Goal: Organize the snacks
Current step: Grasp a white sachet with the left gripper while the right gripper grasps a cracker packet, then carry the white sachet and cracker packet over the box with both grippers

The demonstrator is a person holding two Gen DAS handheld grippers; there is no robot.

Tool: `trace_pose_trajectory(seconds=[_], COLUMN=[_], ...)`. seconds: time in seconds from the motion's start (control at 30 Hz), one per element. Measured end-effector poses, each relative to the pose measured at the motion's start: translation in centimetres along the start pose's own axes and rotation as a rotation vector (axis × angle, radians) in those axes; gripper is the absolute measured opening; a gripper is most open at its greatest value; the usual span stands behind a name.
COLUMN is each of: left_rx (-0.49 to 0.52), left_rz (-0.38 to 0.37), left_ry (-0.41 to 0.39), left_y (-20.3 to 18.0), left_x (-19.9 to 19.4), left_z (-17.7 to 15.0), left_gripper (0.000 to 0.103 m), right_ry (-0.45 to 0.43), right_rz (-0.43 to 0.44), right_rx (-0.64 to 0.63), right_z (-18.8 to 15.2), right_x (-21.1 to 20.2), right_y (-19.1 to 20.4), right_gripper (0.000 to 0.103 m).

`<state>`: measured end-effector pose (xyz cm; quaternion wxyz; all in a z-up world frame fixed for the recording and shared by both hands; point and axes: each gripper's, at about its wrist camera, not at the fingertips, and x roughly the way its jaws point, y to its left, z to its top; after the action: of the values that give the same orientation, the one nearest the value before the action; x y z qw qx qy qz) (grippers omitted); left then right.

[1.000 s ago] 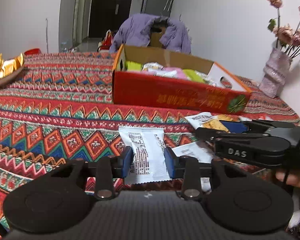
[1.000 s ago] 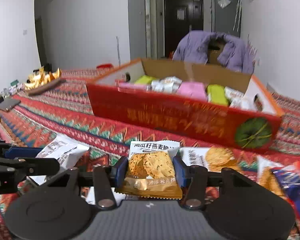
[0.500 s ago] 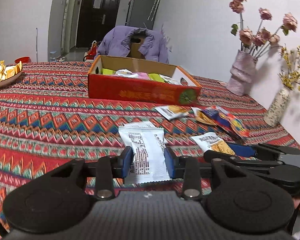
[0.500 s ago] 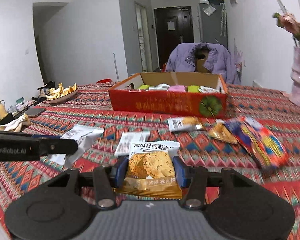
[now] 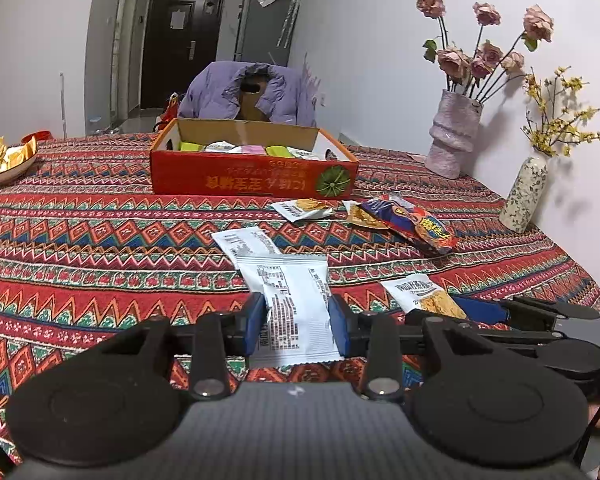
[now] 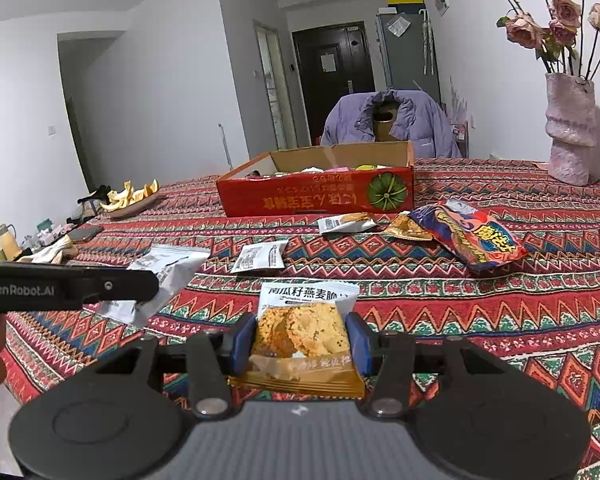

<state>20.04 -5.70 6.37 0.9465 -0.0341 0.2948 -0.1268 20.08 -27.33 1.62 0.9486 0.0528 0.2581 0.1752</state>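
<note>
Left tongs (image 5: 296, 326): clamped on white packet (image 5: 292, 304), lower centre.
Right tongs (image 6: 300, 342): clamped on cookie packet (image 6: 304, 332), lower centre.
Box (image 5: 254, 178): upper centre, on table (image 5: 80, 240).

Patterned tablecloth (image 5: 80, 248): red box (image 5: 256, 178), loose snack packets (image 5: 408, 222), two vases (image 5: 452, 136), peel plate (image 5: 0, 168).
</note>
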Motion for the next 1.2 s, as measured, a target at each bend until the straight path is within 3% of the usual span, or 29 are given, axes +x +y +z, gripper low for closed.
trace_pose_trajectory(seconds=[0.33,0.6,0.87,1.2], left_rx=[0.009,0.010,0.018,-0.017], left_rz=[-0.029,-0.058,-0.029,-0.129], left_ry=[0.035,0.056,0.053,0.056], left_y=[-0.8,-0.5,0.6,2.5], left_x=[2.5,6.1,10.8,18.2], left_z=[1.1,3.9,8.9,18.4], left_gripper=[0.036,0.036,0.036,0.036], right_ry=[0.015,0.030,0.024,0.028], right_rz=[0.002,0.005,0.021,0.064], right_rx=[0.012,-0.005,-0.005,0.025], right_z=[0.7,3.8,9.7,19.4], right_x=[1.2,3.7,6.9,14.7], right_y=[-1.0,-2.6,-5.4,-9.6], right_gripper=[0.048,0.048,0.048,0.049])
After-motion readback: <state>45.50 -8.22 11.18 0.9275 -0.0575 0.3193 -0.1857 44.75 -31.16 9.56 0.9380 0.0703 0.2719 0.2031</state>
